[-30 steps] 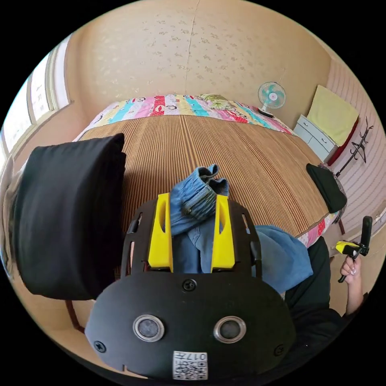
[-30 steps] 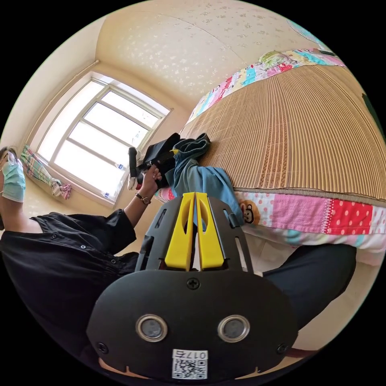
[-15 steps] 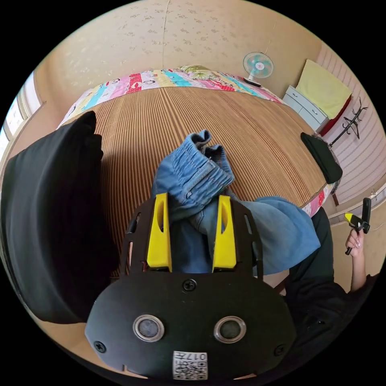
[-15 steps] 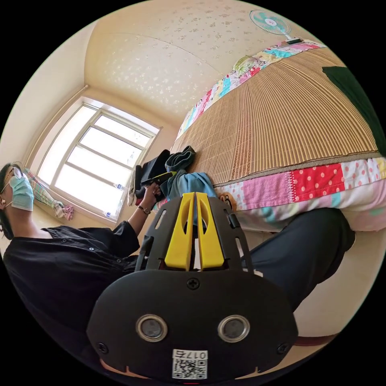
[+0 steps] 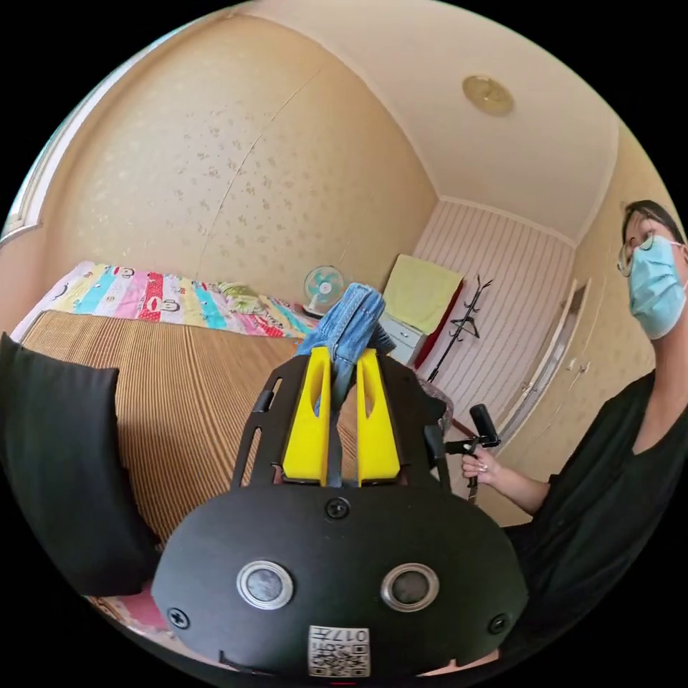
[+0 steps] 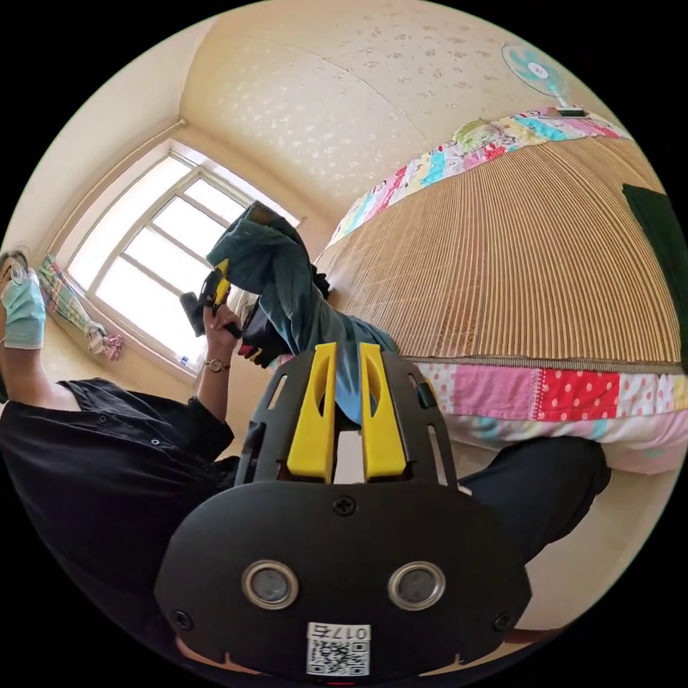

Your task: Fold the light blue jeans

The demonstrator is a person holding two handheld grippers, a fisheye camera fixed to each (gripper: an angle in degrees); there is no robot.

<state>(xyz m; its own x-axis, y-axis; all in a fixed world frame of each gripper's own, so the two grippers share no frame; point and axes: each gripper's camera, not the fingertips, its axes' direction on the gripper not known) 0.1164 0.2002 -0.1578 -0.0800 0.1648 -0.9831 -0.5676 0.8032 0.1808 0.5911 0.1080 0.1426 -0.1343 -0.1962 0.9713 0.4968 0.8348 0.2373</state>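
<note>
The light blue jeans [image 5: 355, 319] stick up between the yellow jaws of my left gripper [image 5: 338, 355], which is shut on their waistband. In the right gripper view the jeans [image 6: 287, 279] hang from the raised left gripper [image 6: 215, 283] down to the near edge of the bed. My right gripper [image 6: 348, 351] has its jaws a little apart with nothing gripped; the blue cloth lies behind them. The left gripper view has the right gripper [image 5: 469, 444] in a hand, low and well off to the side of the jeans.
A striped straw mat [image 6: 516, 265] covers the bed over a patchwork sheet [image 6: 573, 394]. A black cushion [image 5: 57, 459] sits at the bed's near left. A dark garment [image 6: 656, 229] lies at the far right edge. A fan [image 5: 322, 287], cabinet and coat stand [image 5: 466, 326] are beyond.
The left gripper has closed on the waistband and lifted the jeans up off the bed. The right gripper's jaws, touching before, have parted slightly.
</note>
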